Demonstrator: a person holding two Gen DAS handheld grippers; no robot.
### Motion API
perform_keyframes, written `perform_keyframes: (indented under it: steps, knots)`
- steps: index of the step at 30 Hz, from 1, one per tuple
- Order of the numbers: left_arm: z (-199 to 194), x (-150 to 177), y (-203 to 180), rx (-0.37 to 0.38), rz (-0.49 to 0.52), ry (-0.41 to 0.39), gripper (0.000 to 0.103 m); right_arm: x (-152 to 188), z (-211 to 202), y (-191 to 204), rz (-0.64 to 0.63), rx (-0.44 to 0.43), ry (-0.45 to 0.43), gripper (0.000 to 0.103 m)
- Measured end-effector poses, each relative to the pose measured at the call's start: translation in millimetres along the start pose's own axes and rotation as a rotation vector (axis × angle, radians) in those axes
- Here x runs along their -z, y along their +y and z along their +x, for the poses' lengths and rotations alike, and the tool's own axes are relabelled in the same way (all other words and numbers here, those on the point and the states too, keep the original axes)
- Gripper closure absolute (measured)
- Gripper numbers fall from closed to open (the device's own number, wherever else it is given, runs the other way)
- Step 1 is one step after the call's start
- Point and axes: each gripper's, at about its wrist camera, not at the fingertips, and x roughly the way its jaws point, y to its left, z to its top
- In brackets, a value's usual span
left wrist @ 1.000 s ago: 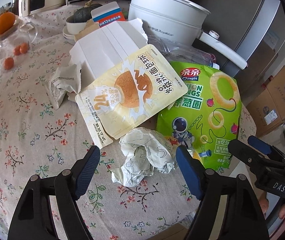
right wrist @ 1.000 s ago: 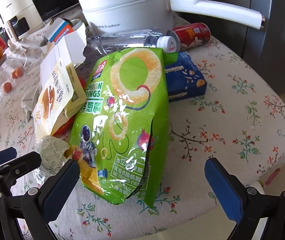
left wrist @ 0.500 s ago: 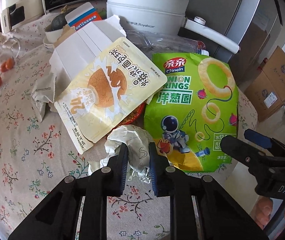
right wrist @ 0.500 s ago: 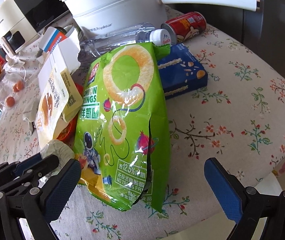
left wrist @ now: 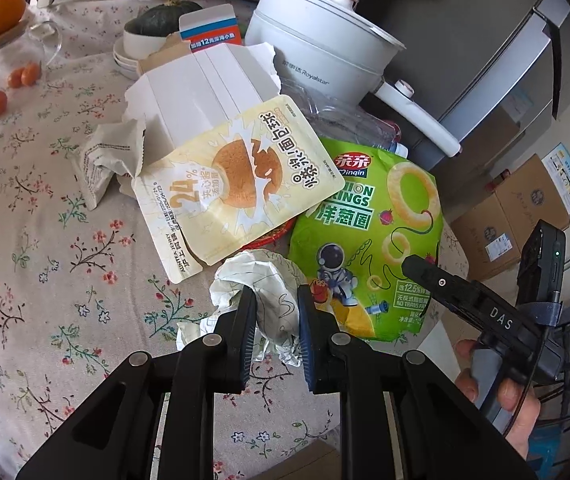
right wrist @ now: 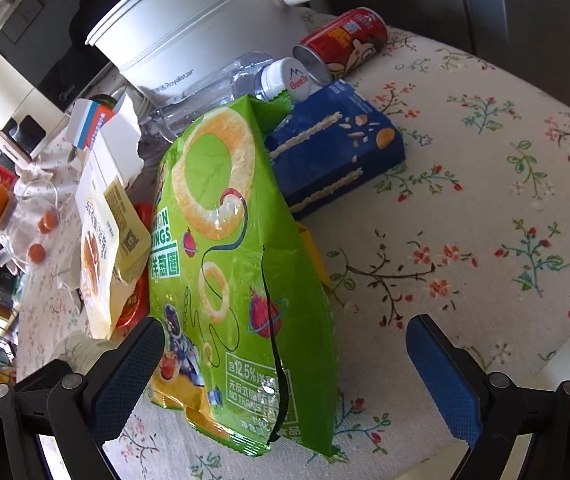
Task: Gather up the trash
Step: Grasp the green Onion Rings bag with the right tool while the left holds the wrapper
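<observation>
A crumpled white paper wrapper (left wrist: 273, 276) lies on the floral tablecloth (left wrist: 45, 240) near the front edge, and my left gripper (left wrist: 273, 320) is shut on it, both blue pads pressing its sides. A green onion-rings bag (right wrist: 237, 240) lies flat beside it, torn along one side. My right gripper (right wrist: 285, 364) straddles the bag's lower end with its jaws wide and closing. The left pad sits by the bag's edge and the right pad stands well apart from it. A cream bread bag (left wrist: 241, 184) overlaps the green bag's left side.
Behind the bags are a torn white carton (left wrist: 205, 88), a white electric pot (left wrist: 317, 52), a clear plastic bottle (right wrist: 245, 76), a red can (right wrist: 345, 40) and a blue snack box (right wrist: 337, 152). Small oranges (left wrist: 25, 76) lie far left. The table edge (right wrist: 565, 344) runs close on the right.
My left gripper went from open around the crumpled paper to shut on it. The right gripper rolled and its jaws narrowed a little around the green bag.
</observation>
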Motion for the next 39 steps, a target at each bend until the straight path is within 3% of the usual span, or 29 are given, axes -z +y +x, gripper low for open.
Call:
perform_keyframes:
  steps: [2,3,4,7,13,17,23,29,34,39]
  knots:
    - [-5.7,2.4,0.8,-0.008,0.012,-0.023,0.082,3.7,3.4,5.5,-0.018,0.018,0.018,0.035]
    - [-7.7,2.8,2.0,-0.007,0.011,-0.028,0.082,5.5,3.1,8.0,-0.019,0.011,0.023,0.058]
    - [-9.3,3.0,3.7,0.001,0.007,-0.029,0.082,7.2,1.3,10.0,-0.016,0.001,0.025,0.073]
    - [-13.2,5.3,5.0,0.022,-0.005,-0.025,0.082,11.4,-10.1,15.2,-0.021,-0.033,0.017,0.089]
    - [-28.3,9.6,-1.7,0.052,0.018,-0.06,0.082,18.5,-40.6,24.1,-0.048,-0.081,-0.017,0.095]
    - [-34.6,12.4,-3.0,0.069,0.018,-0.073,0.082,25.6,-67.9,27.0,-0.108,-0.043,-0.083,0.096]
    - [-37.8,22.8,-11.4,0.084,0.027,-0.067,0.082,39.3,-109.9,19.8,-0.13,-0.041,-0.113,0.096]
    - [-37.6,37.0,-32.9,0.099,0.065,-0.058,0.082,58.1,-145.4,19.8,-0.236,0.047,-0.188,0.096]
    - [-34.7,44.5,-46.2,0.109,0.056,-0.041,0.082,71.4,-137.4,23.3,-0.323,0.029,-0.207,0.096]
    - [-44.5,46.7,-43.8,0.106,0.034,-0.071,0.082,57.9,-104.1,35.3,-0.345,-0.051,-0.197,0.096]
